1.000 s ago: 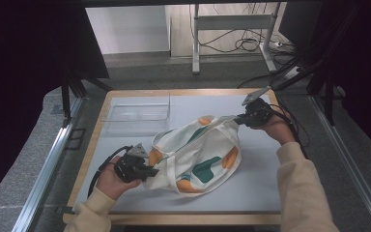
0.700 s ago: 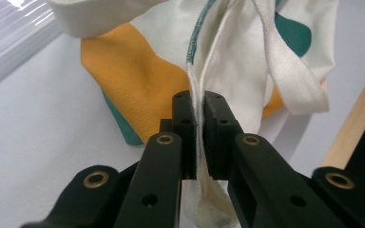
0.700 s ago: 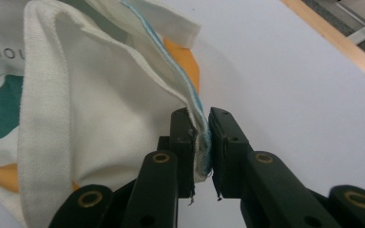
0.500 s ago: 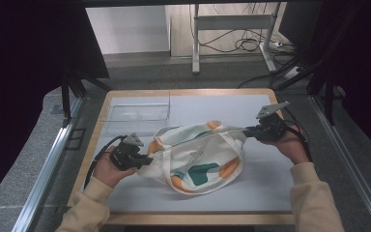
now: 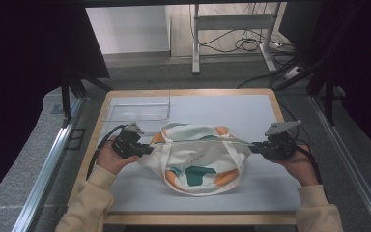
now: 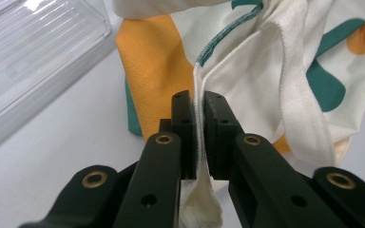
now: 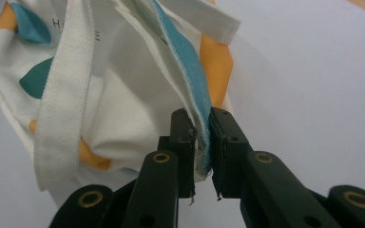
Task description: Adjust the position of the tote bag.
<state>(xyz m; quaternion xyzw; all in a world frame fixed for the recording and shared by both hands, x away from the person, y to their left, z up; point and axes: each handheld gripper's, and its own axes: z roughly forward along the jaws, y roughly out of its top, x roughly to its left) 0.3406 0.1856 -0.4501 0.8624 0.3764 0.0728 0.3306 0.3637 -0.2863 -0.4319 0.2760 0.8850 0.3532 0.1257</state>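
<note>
Now the table (image 5: 270, 111) carries a clear tray (image 5: 137, 113) at its far left and a printed tote bag (image 5: 198, 159) at mid-board, its top edge stretched between the hands. Left gripper (image 5: 142, 149) is clamped on the bag's left rim seam; right gripper (image 5: 253, 148) is clamped on the right rim.

Step, as judged: spreading the bag flat.

Next: equal tension, lower evenly, avoid trapping the handles (image 7: 62, 95).

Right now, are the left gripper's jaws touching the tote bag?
Touching. The left gripper view shows the left gripper with its jaws shut on the white seamed edge of the tote bag, no gap either side.
</note>
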